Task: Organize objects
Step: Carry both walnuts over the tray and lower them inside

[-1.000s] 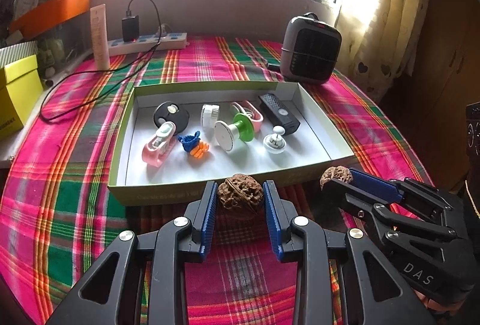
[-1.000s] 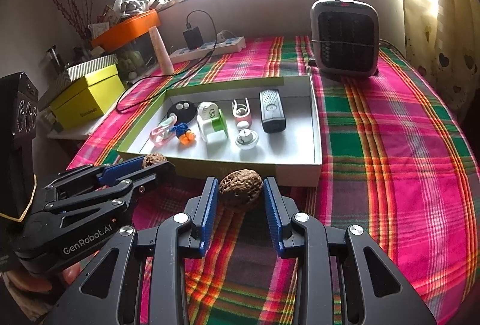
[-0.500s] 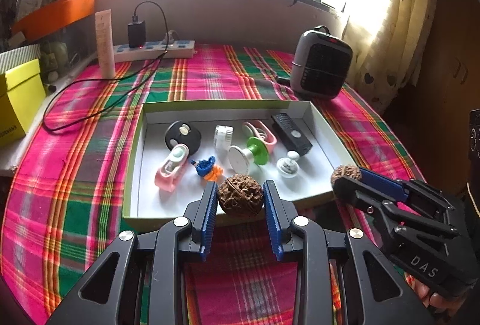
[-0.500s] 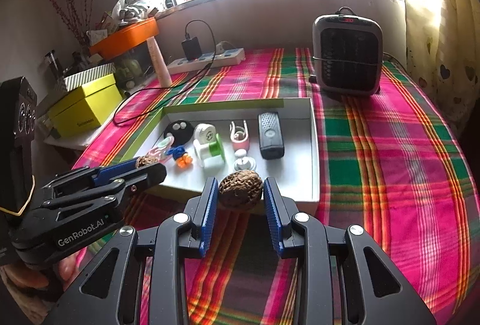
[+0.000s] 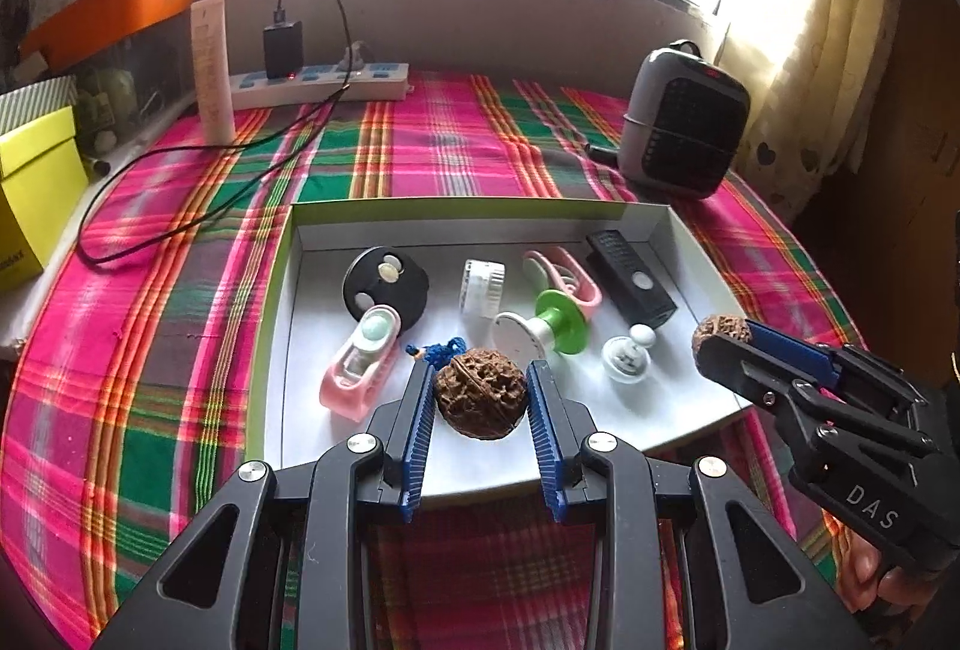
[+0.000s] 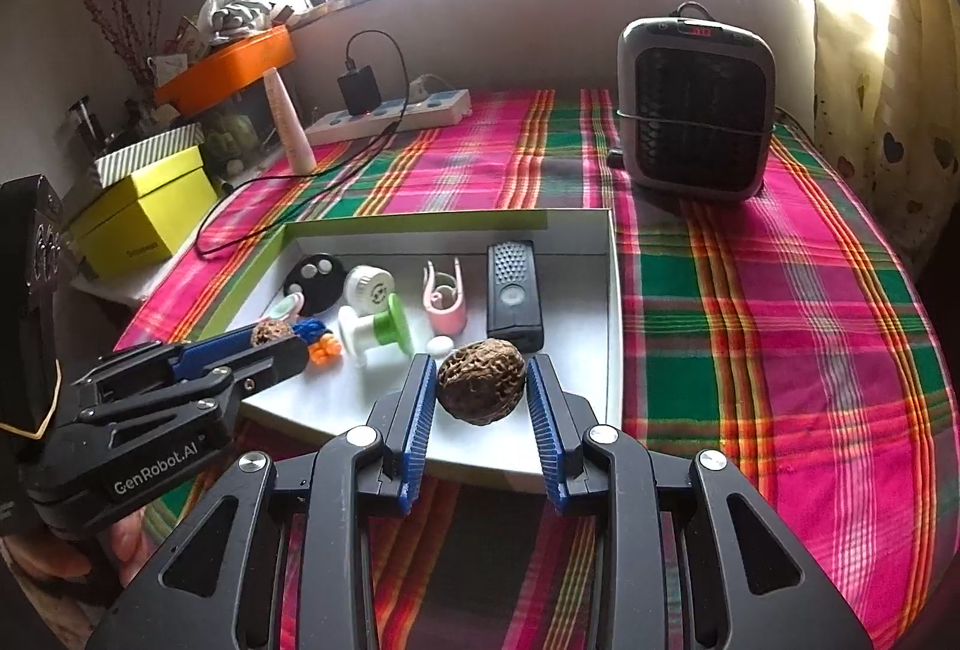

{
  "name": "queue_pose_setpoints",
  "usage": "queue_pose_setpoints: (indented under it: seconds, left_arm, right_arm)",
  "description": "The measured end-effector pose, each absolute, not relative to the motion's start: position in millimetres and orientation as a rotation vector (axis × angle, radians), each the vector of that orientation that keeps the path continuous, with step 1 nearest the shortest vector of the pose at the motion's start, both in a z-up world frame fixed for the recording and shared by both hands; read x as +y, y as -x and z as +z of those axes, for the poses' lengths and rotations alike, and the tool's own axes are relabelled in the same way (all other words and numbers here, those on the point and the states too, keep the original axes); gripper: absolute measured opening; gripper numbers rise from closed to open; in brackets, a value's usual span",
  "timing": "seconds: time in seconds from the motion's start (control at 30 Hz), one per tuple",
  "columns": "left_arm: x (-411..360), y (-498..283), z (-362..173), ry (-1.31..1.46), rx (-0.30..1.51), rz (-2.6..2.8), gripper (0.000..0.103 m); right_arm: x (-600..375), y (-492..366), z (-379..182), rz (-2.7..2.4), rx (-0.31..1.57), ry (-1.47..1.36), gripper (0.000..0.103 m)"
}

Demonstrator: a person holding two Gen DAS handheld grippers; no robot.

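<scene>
Left wrist view: both grippers have carried forward since a second ago, from short of the tray's (image 5: 282, 290) near wall to over its white floor, and the tray now sits closer and larger. The left gripper (image 5: 480, 398) is clamped on a walnut (image 5: 480, 398), blue pads pressed to its sides, above the tray beside the pink clip (image 5: 360, 374). The right gripper (image 6: 480, 392) pinches a second walnut (image 6: 480, 389) the same way, over the tray's near right corner, in front of the black remote (image 6: 513, 296).
</scene>
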State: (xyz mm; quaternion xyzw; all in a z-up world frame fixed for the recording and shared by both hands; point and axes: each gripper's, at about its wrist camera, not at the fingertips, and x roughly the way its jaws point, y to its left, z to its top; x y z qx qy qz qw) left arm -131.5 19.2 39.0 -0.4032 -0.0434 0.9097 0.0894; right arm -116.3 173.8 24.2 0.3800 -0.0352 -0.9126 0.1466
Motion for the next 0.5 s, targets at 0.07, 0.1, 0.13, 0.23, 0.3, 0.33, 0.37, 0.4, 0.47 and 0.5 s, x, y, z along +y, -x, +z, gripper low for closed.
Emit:
queue_pose_setpoints:
  seconds: [0.07, 0.1, 0.13, 0.23, 0.3, 0.33, 0.37, 0.4, 0.47, 0.5]
  left_arm:
    - [18.5, 134.9, 37.2, 1.209, -0.127, 2.708, 0.029]
    - [18.3, 136.4, 36.6, 1.212, -0.129, 2.706, 0.029]
    - [18.3, 137.8, 35.8, 1.213, -0.125, 2.707, 0.029]
    - [17.9, 140.2, 33.4, 1.221, -0.119, 2.707, 0.029]
    - [19.2, 142.0, 30.7, 1.235, -0.103, 2.701, 0.029]
    - [19.9, 143.0, 28.7, 1.243, -0.096, 2.698, 0.029]
    - [19.8, 143.8, 27.8, 1.248, -0.094, 2.697, 0.029]
    - [19.9, 144.4, 26.8, 1.252, -0.093, 2.695, 0.029]
    - [20.1, 145.2, 24.6, 1.262, -0.091, 2.692, 0.029]
    - [20.2, 145.5, 23.9, 1.264, -0.09, 2.69, 0.029]
  right_arm:
    - [174.6, 118.9, 22.1, -2.627, -0.101, -1.103, 0.033]
    - [175.0, 120.0, 21.1, -2.627, -0.101, -1.107, 0.033]
    - [175.4, 120.7, 20.0, -2.627, -0.1, -1.111, 0.033]
    - [175.9, 123.9, 17.5, -2.627, -0.095, -1.122, 0.033]
    - [175.6, 125.7, 16.2, -2.624, -0.087, -1.128, 0.033]
    - [175.1, 126.7, 15.9, -2.625, -0.078, -1.13, 0.033]
    - [174.1, 127.3, 15.6, -2.629, -0.063, -1.13, 0.033]
    - [173.9, 128.3, 15.1, -2.634, -0.05, -1.132, 0.033]
    - [173.8, 129.3, 13.7, -2.638, -0.037, -1.136, 0.033]
    - [174.0, 130.2, 12.9, -2.636, -0.039, -1.141, 0.033]
